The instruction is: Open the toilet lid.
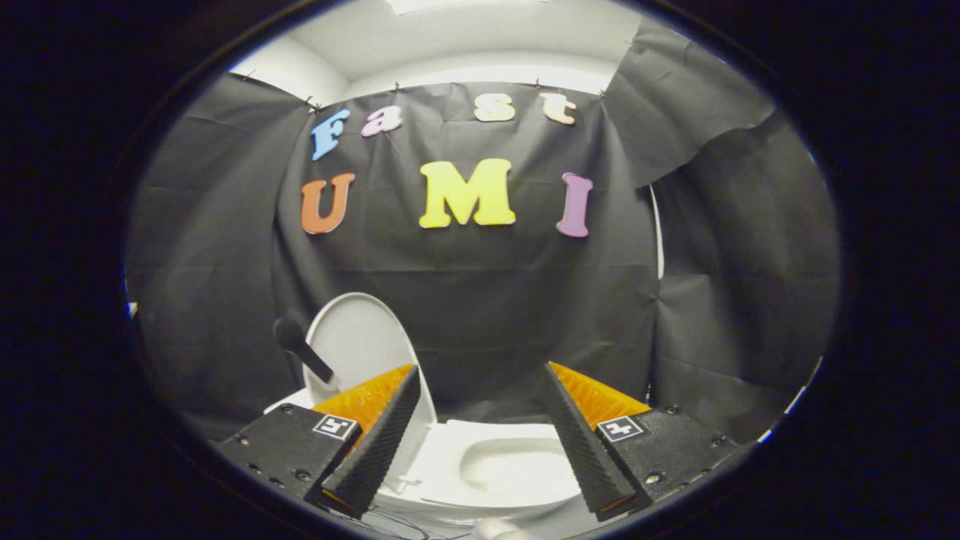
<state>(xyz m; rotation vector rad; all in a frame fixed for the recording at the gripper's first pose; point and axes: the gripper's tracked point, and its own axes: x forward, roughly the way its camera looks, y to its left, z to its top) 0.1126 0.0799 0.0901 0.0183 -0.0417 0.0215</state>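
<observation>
Lid (360, 337) upright at left, off the bowl (510, 465); stiff, light, slick, best taken by its rim. Tongs (476, 442) open, empty.

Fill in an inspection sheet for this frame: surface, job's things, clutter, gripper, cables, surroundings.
Surface: toilet seat is down, white, with the bowl opening showing between the jaws.
Job's things: toilet lid already stands raised, beyond the one finger and off to that side, against the black cloth.
Clutter: a dark handle sticks up in front of the lid; what it belongs to cannot be told.
Gripper: gripper has its jaws wide apart, holding nothing, above the front of the seat.
Cables: thin dark wires run below the seat's front edge.
Surroundings: black cloth wall behind the toilet; white ceiling above it.
</observation>
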